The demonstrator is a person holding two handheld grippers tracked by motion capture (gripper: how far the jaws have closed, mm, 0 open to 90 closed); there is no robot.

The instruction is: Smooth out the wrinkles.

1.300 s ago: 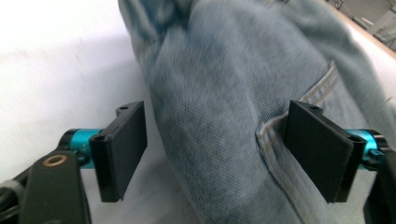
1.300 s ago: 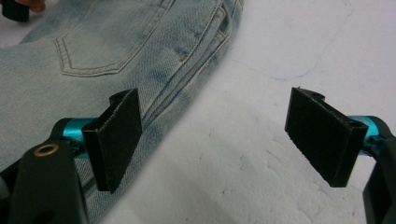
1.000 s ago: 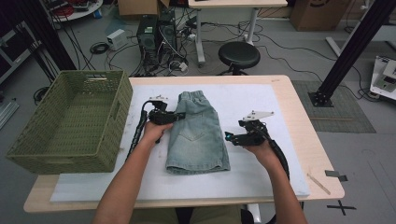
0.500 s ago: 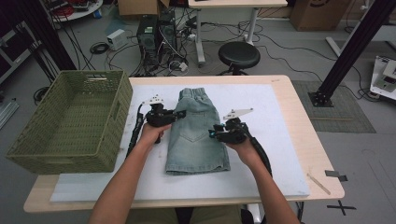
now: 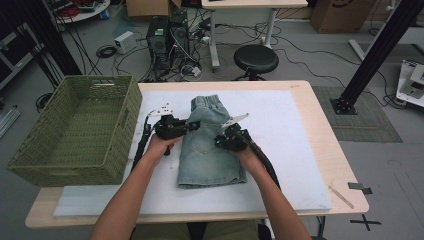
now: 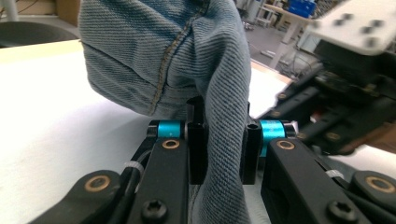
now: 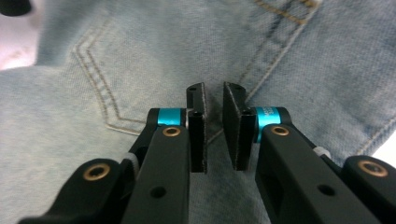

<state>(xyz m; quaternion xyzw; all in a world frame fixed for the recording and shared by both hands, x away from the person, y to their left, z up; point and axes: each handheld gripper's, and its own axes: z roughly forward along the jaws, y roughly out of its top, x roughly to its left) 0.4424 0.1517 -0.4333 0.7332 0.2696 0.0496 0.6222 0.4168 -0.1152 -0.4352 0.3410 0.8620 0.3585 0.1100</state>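
While the left tongs (image 6: 218, 140) pinch a fold of the light-blue denim shorts (image 5: 210, 145), right tongs (image 7: 214, 130) have just been closing at their three o'clock, nothing visibly caught; folding barely begun

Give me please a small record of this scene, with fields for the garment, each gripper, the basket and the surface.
garment: denim shorts, light blue, lying on the white mat, waistband away from the person
left gripper: shut on a raised fold of the denim shorts
right gripper: jaws have just been closing, a narrow gap left, over the denim by a seam; cannot tell if any cloth is pinched
basket: green, woven, nothing in it, at the table's left
surface: white mat on a wooden table
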